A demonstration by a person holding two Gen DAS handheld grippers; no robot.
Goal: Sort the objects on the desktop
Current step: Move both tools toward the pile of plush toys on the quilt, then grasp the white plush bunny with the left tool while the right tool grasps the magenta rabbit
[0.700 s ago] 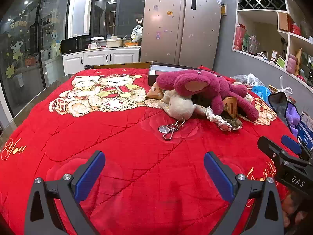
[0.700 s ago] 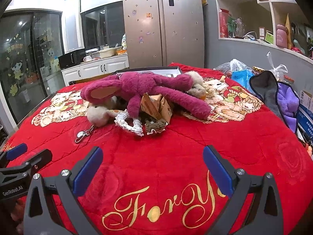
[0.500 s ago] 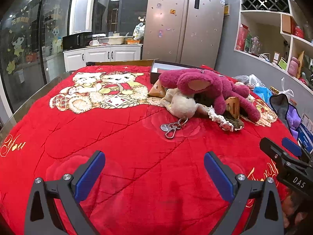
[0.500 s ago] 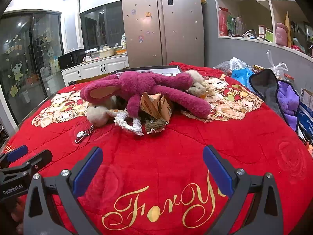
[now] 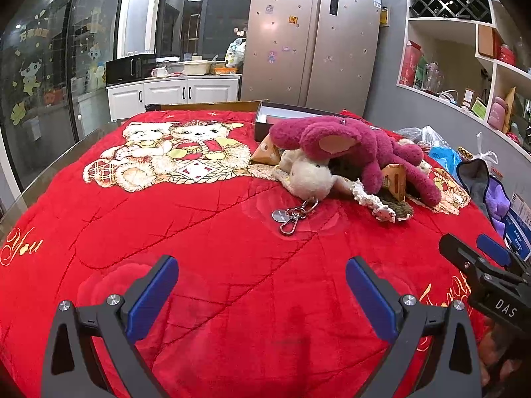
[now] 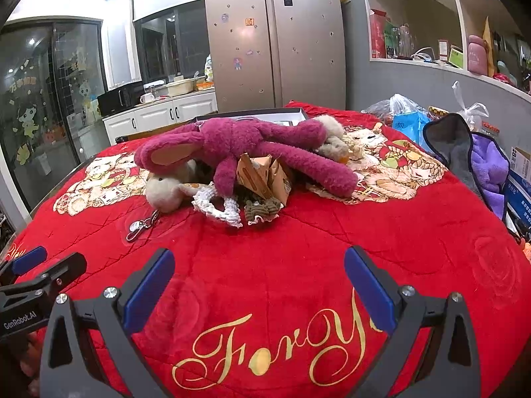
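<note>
While both of my grippers are wide open and holding nothing, I should choose one thing to pick first. My left gripper (image 5: 262, 280) and my right gripper (image 6: 259, 275) hang over the red blanket (image 6: 298, 248) on the worktop, side by side, well short of the pile. The nearest thing is the shiny key clip (image 5: 292, 215), lying flat just in front of the little cream plush (image 5: 308, 179) and hooked to it. I think I should grab the soft cream body, not the thin clip. Behind it the big pink plush (image 6: 239, 142) lies on top of the paper cartons (image 6: 262, 175) and a frilly knit piece (image 6: 220, 205), so it may need lifting off first. Farthest back sits the open dark box (image 5: 282, 116).
</note>
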